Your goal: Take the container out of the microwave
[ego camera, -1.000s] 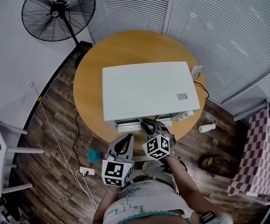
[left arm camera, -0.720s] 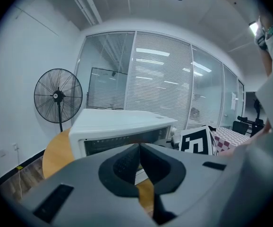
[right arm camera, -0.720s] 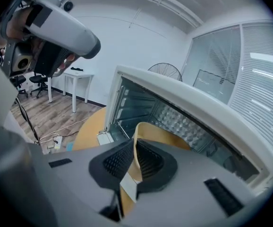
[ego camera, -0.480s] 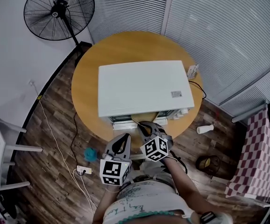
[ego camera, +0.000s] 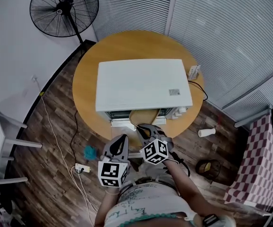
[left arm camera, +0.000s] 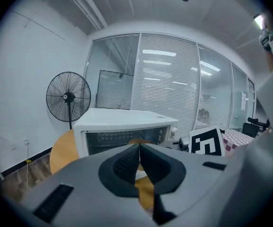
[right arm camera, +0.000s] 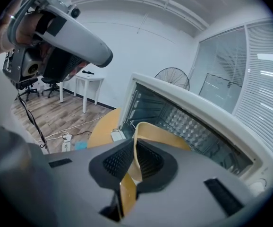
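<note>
A white microwave (ego camera: pixel 141 85) stands on a round wooden table (ego camera: pixel 87 79) with its front open toward me. A tan, bowl-like container (ego camera: pixel 143 116) pokes out of the opening. My right gripper (ego camera: pixel 145 128) is shut on its near rim; in the right gripper view the thin tan wall (right arm camera: pixel 161 134) runs down between the black pads (right arm camera: pixel 118 161), with the microwave's cavity (right arm camera: pixel 198 126) behind. My left gripper (ego camera: pixel 121 144) hangs just left of it, in front of the table edge, shut and empty (left arm camera: pixel 139 162). The left gripper view shows the microwave (left arm camera: pixel 127 125) straight ahead and the right gripper's marker cube (left arm camera: pixel 206 143).
A black standing fan (ego camera: pixel 64 9) is at the back left. On the wood floor lie a white cable with a power strip (ego camera: pixel 82 167), a blue object (ego camera: pixel 88 151) and a white cup (ego camera: pixel 206 132). A checkered cloth (ego camera: pixel 261 160) is at right, a white table (ego camera: pixel 2 145) at left.
My right gripper has drawn back toward me with the container, which now shows further out of the microwave. The left gripper has drifted back alongside it.
</note>
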`<state>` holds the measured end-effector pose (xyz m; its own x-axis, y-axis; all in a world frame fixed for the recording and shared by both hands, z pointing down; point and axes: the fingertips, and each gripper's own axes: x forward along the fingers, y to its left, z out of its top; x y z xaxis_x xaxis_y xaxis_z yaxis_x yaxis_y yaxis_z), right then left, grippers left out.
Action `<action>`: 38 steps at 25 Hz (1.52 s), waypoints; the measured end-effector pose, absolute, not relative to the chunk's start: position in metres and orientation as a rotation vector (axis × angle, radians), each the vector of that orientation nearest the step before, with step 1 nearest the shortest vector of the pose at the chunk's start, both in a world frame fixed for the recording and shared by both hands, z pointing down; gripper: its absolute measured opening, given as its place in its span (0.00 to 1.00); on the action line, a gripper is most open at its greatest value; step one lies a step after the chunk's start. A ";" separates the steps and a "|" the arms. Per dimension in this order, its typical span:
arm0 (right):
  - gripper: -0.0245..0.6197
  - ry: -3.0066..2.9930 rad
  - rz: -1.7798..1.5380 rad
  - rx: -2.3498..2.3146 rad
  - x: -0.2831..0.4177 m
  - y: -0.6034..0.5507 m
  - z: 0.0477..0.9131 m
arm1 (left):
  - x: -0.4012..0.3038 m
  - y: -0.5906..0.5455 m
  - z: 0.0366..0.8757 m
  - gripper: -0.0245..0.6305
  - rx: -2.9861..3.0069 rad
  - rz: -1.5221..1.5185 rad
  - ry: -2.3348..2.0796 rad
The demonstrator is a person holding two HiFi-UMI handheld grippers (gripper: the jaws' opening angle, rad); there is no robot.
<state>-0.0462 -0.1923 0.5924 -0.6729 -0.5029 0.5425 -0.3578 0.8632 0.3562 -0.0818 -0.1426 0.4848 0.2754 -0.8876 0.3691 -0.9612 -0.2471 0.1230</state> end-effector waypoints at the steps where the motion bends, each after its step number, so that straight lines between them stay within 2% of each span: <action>1: 0.06 -2.380 -0.295 0.610 -0.045 -0.190 0.592 | -0.080 -0.141 0.484 0.06 2.222 0.316 -1.696; 15: 0.06 -2.414 -0.327 0.492 -0.037 -0.152 0.597 | -0.068 -0.104 0.491 0.06 2.122 0.315 -1.788; 38: 0.06 -2.371 -0.294 0.572 -0.065 -0.111 0.588 | -0.100 -0.076 0.485 0.06 2.213 0.325 -1.684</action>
<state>-0.0653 -0.1111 0.5884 -0.6782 -0.4744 0.5613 -0.3231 0.8784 0.3521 -0.1005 -0.0756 0.4848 0.2710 -0.8844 0.3800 -0.9623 -0.2393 0.1293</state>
